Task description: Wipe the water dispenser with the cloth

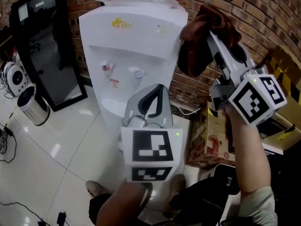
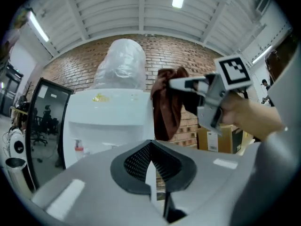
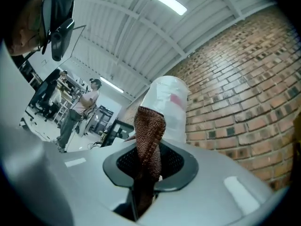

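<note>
Holding cloth beside water dispenser, right gripper tilted up, fingers clamped on it, left gripper level, closed

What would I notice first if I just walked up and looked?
A tall white water dispenser stands in the middle, against the brick wall. Beside its top corner, the right gripper holds a brown cloth pinched in its fingers. Lower down in front, the left gripper points at the dispenser with nothing in it.
</note>
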The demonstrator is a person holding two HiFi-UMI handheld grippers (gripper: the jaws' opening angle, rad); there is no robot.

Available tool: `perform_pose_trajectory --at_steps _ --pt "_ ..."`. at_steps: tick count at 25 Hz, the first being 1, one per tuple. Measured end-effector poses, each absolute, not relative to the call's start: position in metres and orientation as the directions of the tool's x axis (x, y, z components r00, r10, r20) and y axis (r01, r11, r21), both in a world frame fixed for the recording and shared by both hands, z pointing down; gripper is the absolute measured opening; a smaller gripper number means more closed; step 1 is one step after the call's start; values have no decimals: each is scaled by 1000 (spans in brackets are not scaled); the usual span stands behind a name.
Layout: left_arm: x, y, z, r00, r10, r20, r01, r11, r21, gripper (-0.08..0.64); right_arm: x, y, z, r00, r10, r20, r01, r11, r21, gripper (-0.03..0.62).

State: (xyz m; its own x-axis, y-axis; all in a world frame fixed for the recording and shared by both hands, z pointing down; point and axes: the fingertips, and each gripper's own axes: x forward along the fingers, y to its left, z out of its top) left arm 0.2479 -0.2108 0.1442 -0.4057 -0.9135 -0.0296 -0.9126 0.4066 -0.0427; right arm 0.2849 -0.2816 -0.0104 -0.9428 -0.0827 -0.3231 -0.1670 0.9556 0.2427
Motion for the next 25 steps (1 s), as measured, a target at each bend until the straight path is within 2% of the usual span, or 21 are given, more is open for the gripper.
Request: perform_pose_trajectory --at_steps 3,6,11,25 --pt "248 -215 156 -413 -911 6 -907 411 -95 -2 262 -288 -20 -940 -73 -332 -165 952 257 80" --pt "241 -218 163 -436 -900 11 -897 433 -84 0 242 -298 -10 -949 -82 -305 -161 957 243 80" --pt "233 -227 176 -455 -890 27 -888 451 -92 -1 246 -309 16 -940 -94 -329 -149 978 147 78" --pt "229 -245 214 -486 -871 75 -868 472 -152 0 242 -318 168 -983 -118 -139 -125 991 43 78"
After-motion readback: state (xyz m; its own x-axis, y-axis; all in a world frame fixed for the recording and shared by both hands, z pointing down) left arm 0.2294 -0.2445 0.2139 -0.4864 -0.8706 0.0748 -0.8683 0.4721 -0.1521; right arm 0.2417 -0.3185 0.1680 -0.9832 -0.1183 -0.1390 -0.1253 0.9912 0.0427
